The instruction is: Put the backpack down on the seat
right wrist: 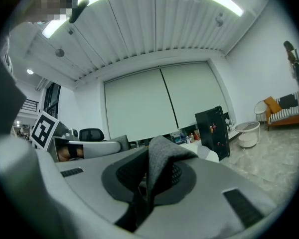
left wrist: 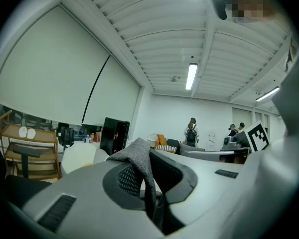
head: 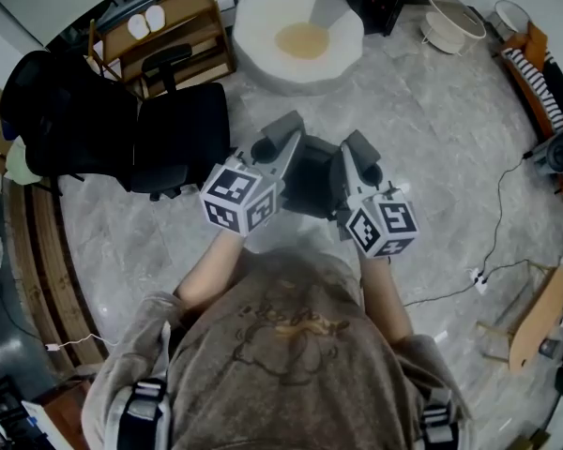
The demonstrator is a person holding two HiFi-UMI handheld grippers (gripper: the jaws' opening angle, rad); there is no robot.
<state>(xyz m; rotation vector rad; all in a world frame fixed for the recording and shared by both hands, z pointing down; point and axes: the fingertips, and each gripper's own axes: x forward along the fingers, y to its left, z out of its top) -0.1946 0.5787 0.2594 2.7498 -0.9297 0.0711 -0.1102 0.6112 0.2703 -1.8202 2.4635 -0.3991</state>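
In the head view a dark grey backpack (head: 311,181) hangs between my two grippers above the marble floor. My left gripper (head: 283,137) is shut on a fold of its grey fabric (left wrist: 138,156), pinched between the jaws in the left gripper view. My right gripper (head: 358,153) is likewise shut on a grey fold (right wrist: 162,159). A black office chair (head: 178,139) stands just left of the backpack. A white round beanbag seat (head: 300,31) with a yellow hollow lies further ahead.
A wooden rack (head: 169,26) stands behind the office chair. A white round side table (head: 455,17) is at the far right. A cable with a power strip (head: 479,277) and a wooden stool (head: 535,317) lie to my right. People (left wrist: 192,132) stand far off.
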